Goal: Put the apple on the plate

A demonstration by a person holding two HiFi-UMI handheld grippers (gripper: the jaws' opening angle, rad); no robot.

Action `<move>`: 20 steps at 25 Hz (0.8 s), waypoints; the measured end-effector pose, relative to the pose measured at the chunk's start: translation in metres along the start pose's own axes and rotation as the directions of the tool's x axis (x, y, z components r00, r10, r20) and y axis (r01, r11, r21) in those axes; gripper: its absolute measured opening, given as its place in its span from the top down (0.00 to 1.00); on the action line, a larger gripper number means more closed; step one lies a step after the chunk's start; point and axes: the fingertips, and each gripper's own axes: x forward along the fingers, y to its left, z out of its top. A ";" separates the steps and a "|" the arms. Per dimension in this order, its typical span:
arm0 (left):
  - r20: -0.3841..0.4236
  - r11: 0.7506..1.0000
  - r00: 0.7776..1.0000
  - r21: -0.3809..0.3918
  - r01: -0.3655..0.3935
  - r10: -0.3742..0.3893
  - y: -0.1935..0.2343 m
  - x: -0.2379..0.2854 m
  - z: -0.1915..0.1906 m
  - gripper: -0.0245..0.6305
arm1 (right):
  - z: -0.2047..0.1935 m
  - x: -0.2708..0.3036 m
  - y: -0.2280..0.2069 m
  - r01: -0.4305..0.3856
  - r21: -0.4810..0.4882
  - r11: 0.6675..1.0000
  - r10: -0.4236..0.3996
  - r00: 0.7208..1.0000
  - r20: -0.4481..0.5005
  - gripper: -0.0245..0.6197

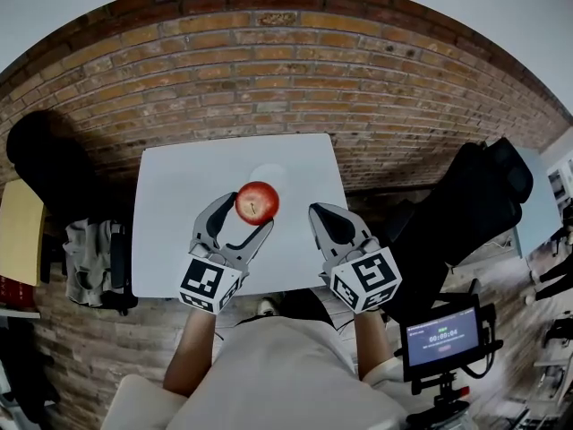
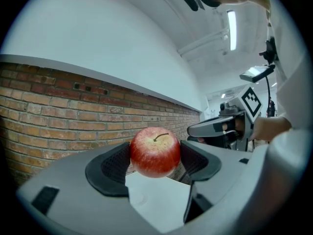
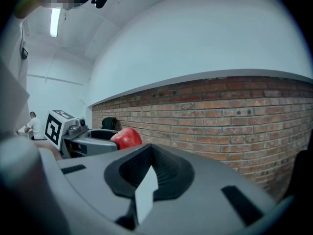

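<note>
Fingers (image 2: 111, 169) of left gripper (image 2: 155, 156) clamping one apple (image 1: 257, 202), one plate (image 1: 273, 171) nearby

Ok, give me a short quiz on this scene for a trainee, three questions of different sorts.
1. True or false: the right tool holds the apple.
2. What is clamped on the apple? A. the left tool B. the right tool C. neither
3. Fill in: the table stands against a ___ wall.

Key: 1 false, its jaws are shut on nothing; 2 A; 3 brick.
</note>
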 end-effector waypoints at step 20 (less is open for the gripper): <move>-0.059 1.000 0.998 -0.016 -0.002 0.001 0.036 0.075 -0.018 0.46 | -0.019 0.059 -0.053 -0.018 -0.005 1.000 0.018 0.997 -0.073 0.96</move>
